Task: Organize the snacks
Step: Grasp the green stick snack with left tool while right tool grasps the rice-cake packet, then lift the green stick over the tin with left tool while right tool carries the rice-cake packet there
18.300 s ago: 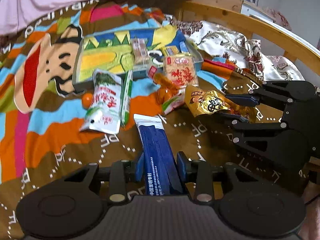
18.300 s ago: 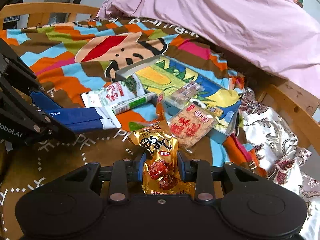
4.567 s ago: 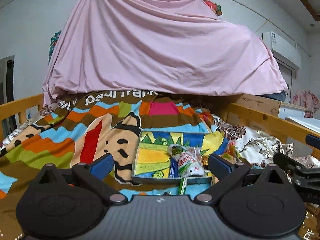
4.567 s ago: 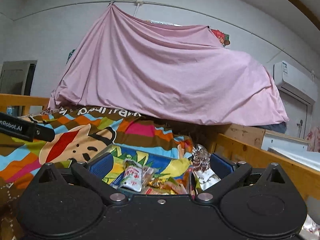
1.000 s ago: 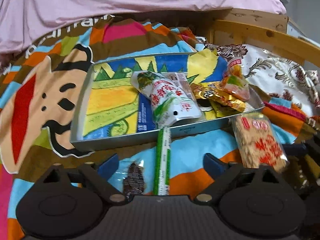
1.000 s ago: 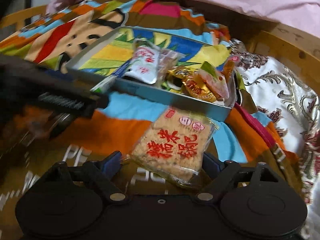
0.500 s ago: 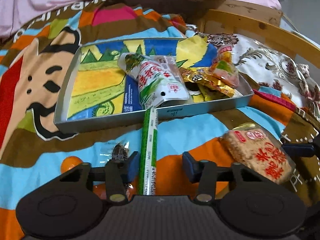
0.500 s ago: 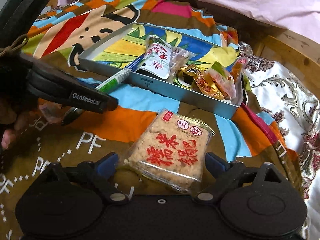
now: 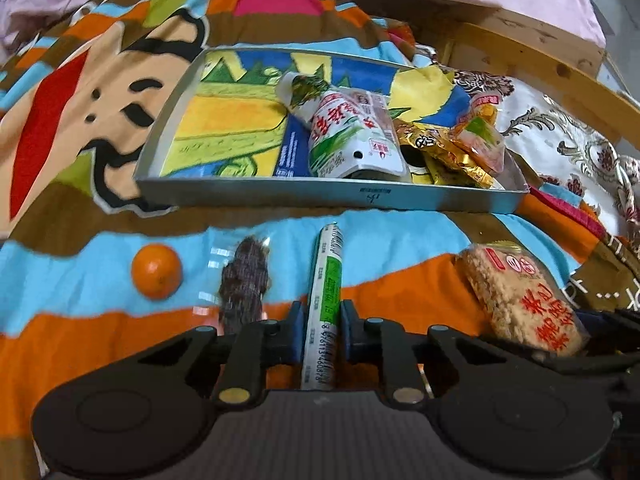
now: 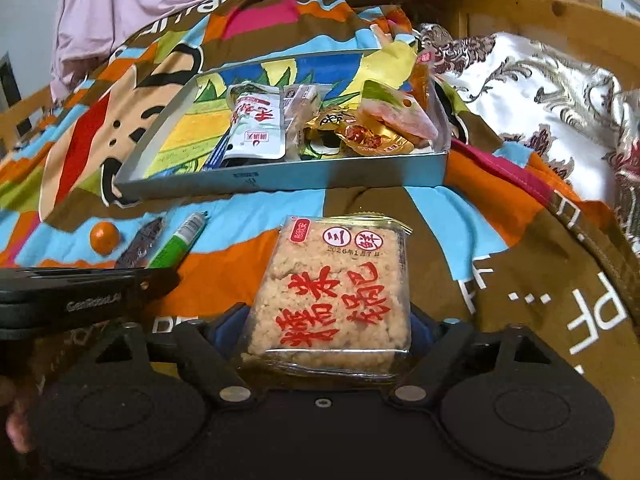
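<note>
My left gripper is shut on a long green-and-white stick snack lying on the blanket in front of the tray; the stick snack also shows in the right wrist view. My right gripper has its jaws against both sides of a square rice-cracker pack with red characters, also seen in the left wrist view. The grey tray, also in the right wrist view, holds a white-green pouch, a gold packet and other snacks.
A small orange and a dark snack in clear wrap lie on the blanket left of the stick. A wooden bed rail and a floral cloth are to the right. Pink fabric hangs behind.
My left jaws have closed onto the stick snack. My right jaws have closed in on the rice-cracker pack. Both grippers sit closer to the blanket.
</note>
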Demonstrator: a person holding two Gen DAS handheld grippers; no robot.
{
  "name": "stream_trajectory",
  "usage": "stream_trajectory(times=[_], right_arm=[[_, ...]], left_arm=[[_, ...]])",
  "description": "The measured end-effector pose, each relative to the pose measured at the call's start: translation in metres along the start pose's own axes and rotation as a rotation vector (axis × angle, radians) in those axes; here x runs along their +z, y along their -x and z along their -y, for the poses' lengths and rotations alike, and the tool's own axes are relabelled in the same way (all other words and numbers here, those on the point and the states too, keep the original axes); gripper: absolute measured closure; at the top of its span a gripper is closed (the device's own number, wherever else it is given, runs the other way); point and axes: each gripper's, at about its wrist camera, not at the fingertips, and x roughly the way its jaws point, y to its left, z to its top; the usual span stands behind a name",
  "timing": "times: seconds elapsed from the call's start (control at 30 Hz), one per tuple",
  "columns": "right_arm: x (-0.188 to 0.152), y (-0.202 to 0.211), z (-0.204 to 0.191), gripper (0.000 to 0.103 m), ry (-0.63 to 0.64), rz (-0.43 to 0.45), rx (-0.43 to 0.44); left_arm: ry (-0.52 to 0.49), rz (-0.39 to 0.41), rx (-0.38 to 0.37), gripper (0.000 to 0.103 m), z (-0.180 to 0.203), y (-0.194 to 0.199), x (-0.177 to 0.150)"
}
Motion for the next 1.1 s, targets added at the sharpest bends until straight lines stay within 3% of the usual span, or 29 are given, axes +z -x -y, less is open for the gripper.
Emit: stream_trajectory(times=[0.3, 0.43, 0.63, 1.1], right_arm=[[-0.011, 0.018, -0.006, 0.023, 0.053, -0.028, 0.036], [-0.015, 0.013, -0.009, 0.012, 0.052, -0.020, 0.035], [-0.020, 0.006, -0.020, 0.009, 0.097, 0.003, -0.003], [-0.020, 0.010, -0.017, 0.027, 0.108, 0.028, -0.037]], left_arm=[[0.053, -0.017, -0.003, 0.084, 0.003, 0.035, -0.028], [0.088, 0.000, -0.014, 0.083, -0.001, 0.038, -0.033], [0.102, 0.015, -0.026, 0.080, -0.003, 0.034, -0.036], [0.016, 0.038, 0.004, 0.079, 0.009, 0.030, -0.042]])
